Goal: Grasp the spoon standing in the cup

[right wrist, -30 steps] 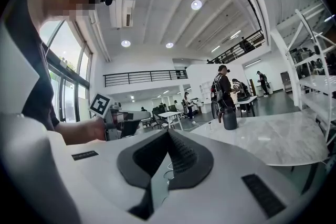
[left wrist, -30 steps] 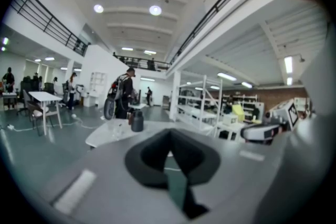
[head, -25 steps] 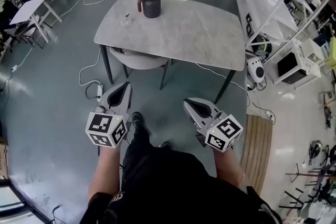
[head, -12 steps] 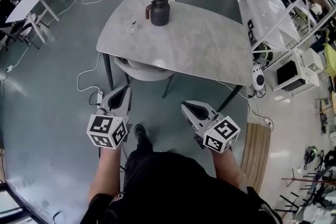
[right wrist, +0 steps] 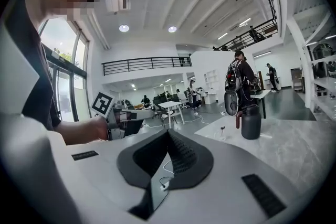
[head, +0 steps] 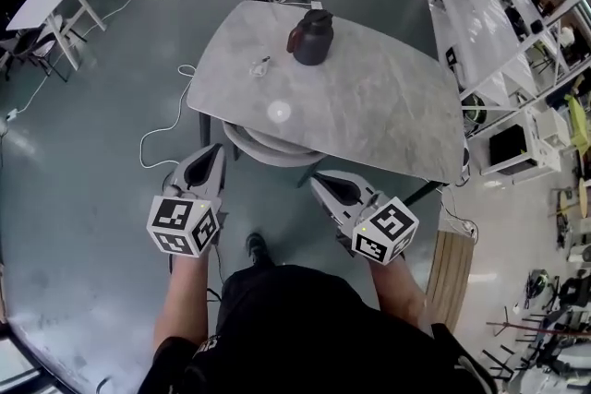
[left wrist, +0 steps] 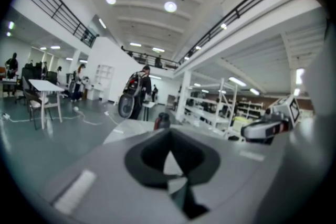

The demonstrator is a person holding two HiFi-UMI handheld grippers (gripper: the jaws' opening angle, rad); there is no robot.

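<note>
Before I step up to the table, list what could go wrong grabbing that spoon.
1. The left gripper and right gripper are both shut; arriving that way could tip the small cup holding the spoon.
2. The jug stands near the cup and could be bumped.
3. A floor cable and a chair under the table may trip you.

Held side by side over the grey floor, short of the table [head: 369,111]: left hand-held gripper [head: 213,151] and right hand-held gripper [head: 319,184]. On the far part of the table, a dark jug [head: 311,38]; well left of it a small cup [head: 259,68], spoon [head: 265,60] barely made out. Round chair [head: 263,143] tucked under the near edge. White shelving [head: 499,9] at right.
</note>
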